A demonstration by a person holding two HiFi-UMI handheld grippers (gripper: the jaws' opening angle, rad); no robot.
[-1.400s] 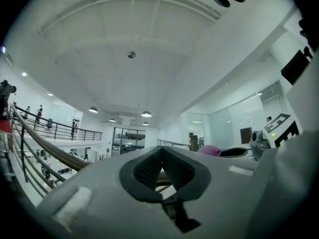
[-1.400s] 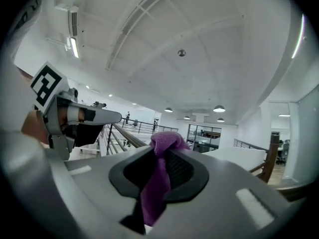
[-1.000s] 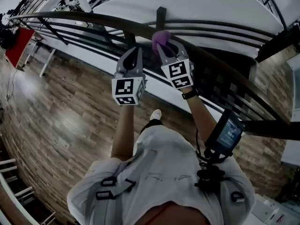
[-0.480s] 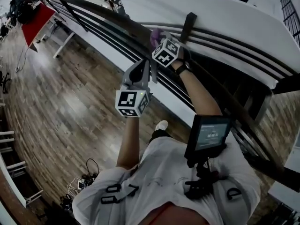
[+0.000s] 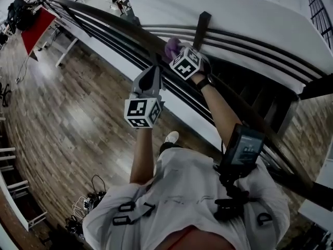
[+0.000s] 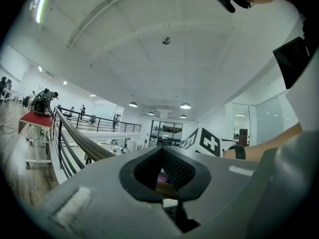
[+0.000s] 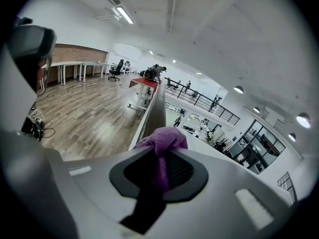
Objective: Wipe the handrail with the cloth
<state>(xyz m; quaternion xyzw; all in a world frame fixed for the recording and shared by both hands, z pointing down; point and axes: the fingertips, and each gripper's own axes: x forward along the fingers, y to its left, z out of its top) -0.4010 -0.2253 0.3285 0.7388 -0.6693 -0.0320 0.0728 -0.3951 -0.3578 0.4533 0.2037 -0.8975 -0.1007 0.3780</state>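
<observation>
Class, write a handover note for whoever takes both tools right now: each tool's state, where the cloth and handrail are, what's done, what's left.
Right tool: shut on the purple cloth, which rests on top of the handrail.
Left tool: shut, empty, near the rail beside the right tool.
Done: cloth gripped and on the rail; how much is wiped cannot be told.
Left: run the cloth along the rail.
</observation>
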